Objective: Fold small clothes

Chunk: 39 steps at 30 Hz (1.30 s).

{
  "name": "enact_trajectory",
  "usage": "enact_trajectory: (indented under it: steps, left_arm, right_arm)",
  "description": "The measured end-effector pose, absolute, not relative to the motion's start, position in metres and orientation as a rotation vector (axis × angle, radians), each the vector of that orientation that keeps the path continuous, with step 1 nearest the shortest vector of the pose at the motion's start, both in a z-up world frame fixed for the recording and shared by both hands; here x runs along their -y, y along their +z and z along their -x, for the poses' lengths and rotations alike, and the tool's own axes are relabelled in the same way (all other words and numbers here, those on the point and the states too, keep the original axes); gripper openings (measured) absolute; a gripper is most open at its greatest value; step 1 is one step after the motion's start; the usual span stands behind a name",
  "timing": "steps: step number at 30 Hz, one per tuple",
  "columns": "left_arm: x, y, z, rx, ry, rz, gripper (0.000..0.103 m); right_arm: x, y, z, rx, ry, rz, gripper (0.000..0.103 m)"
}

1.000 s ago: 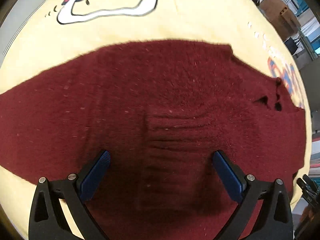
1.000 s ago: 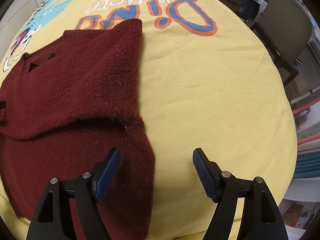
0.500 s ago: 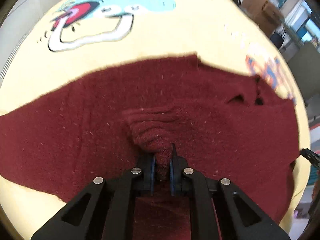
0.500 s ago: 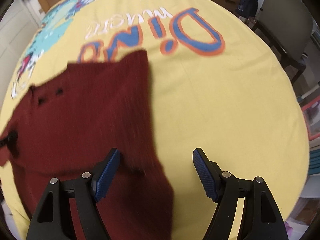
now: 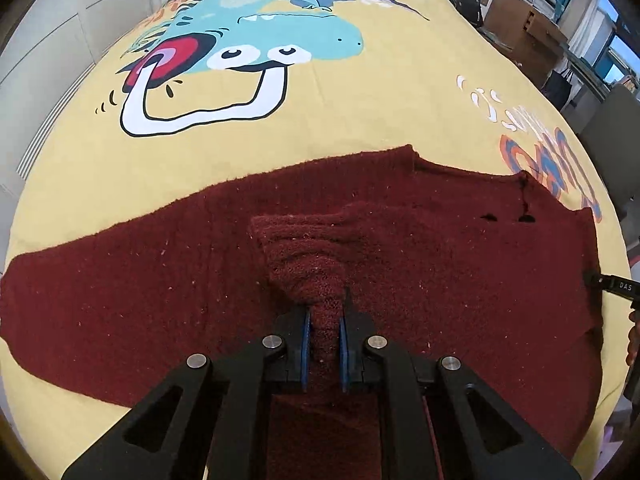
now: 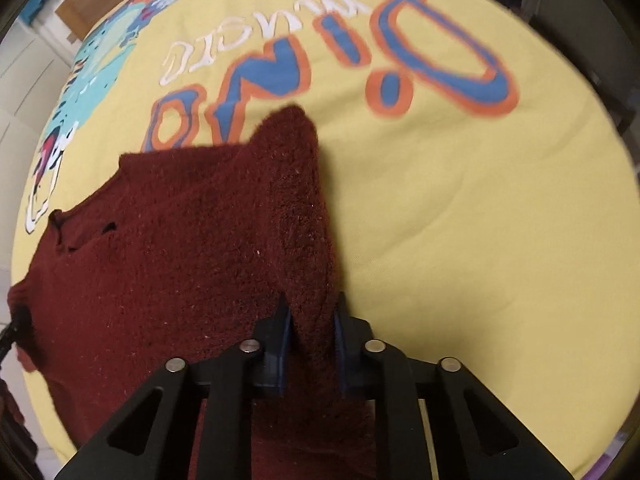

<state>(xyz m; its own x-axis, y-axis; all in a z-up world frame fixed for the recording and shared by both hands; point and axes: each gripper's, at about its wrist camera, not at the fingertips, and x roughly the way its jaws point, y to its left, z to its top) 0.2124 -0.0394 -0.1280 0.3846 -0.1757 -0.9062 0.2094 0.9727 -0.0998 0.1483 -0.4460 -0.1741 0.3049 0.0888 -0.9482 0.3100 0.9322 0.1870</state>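
I am at the grasp-and-lift stage of a fold on the maroon knit sweater [image 5: 400,248], which lies spread across the yellow dinosaur-print bedspread [image 5: 360,120]. My left gripper [image 5: 323,332] has its jaws closed narrow on a bunched ridge of the ribbed knit near the middle of the garment; the fabric rises from the flat layer into a tapered peak between the blue pads [image 5: 306,336]. My right gripper [image 6: 310,334] is clamped on the sweater's right-hand edge, where the fabric stands in a pinched fold between the fingers and runs up to a raised corner [image 6: 292,128] lying over the blue-and-orange lettering [image 6: 420,56]. Both pinches appear to hold more than one layer, though I cannot tell how many. The next move, in my judgement, calls for raising both grips together and carrying the held edge across the body of the garment, keeping the two hands level so the fold line stays straight. The thick knit may slip or sag between the grips.
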Motion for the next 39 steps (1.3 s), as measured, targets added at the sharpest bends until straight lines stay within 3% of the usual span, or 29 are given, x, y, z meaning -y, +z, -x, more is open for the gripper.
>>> enact_trajectory:
  steps: [4,10,11,13,14,15,17,19,20,21,23,27,39]
  left_arm:
    - [0.038,-0.14,-0.217,-1.184,-0.257,-0.025,0.009]
    - [0.029,-0.17,-0.22,-1.212,-0.218,-0.007,0.014]
    - [0.03,-0.168,-0.22,-1.206,-0.219,-0.018,0.017]
    - [0.03,-0.165,-0.22,-1.207,-0.224,-0.034,0.022]
    - [0.029,-0.164,-0.222,-1.222,-0.218,-0.027,0.029]
    - [0.025,-0.162,-0.225,-1.238,-0.196,-0.008,0.037]
    - [0.019,-0.151,-0.223,-1.222,-0.173,0.017,0.046]
    - [0.016,-0.141,-0.221,-1.196,-0.18,0.026,0.073]
    - [0.018,-0.134,-0.219,-1.184,-0.196,0.027,0.093]
    - [0.02,-0.129,-0.216,-1.165,-0.213,0.027,0.1]
    - [0.03,-0.117,-0.208,-1.108,-0.238,0.004,0.102]
    - [0.061,-0.111,-0.197,-1.062,-0.283,-0.056,0.102]
    - [0.11,-0.174,-0.18,-1.128,-0.281,-0.169,0.102]
  right_arm:
    - [0.453,-0.16,-0.14,-1.217,-0.184,-0.335,0.016]
    - [0.449,-0.188,-0.145,-1.287,-0.201,-0.319,0.019]
    - [0.447,-0.187,-0.146,-1.282,-0.201,-0.317,0.02]
    - [0.445,-0.18,-0.145,-1.264,-0.215,-0.301,0.036]
    - [0.444,-0.176,-0.145,-1.257,-0.227,-0.29,0.042]
    - [0.443,-0.173,-0.142,-1.246,-0.237,-0.286,0.055]
    - [0.441,-0.16,-0.134,-1.202,-0.246,-0.277,0.065]
    - [0.431,-0.147,-0.126,-1.161,-0.227,-0.254,0.081]
    - [0.425,-0.142,-0.124,-1.147,-0.216,-0.241,0.081]
    - [0.416,-0.136,-0.121,-1.125,-0.201,-0.224,0.081]
    - [0.401,-0.127,-0.115,-1.093,-0.176,-0.202,0.085]
    - [0.365,-0.115,-0.112,-1.042,-0.142,-0.177,0.103]
    - [0.285,-0.16,-0.116,-1.074,-0.062,-0.04,0.103]
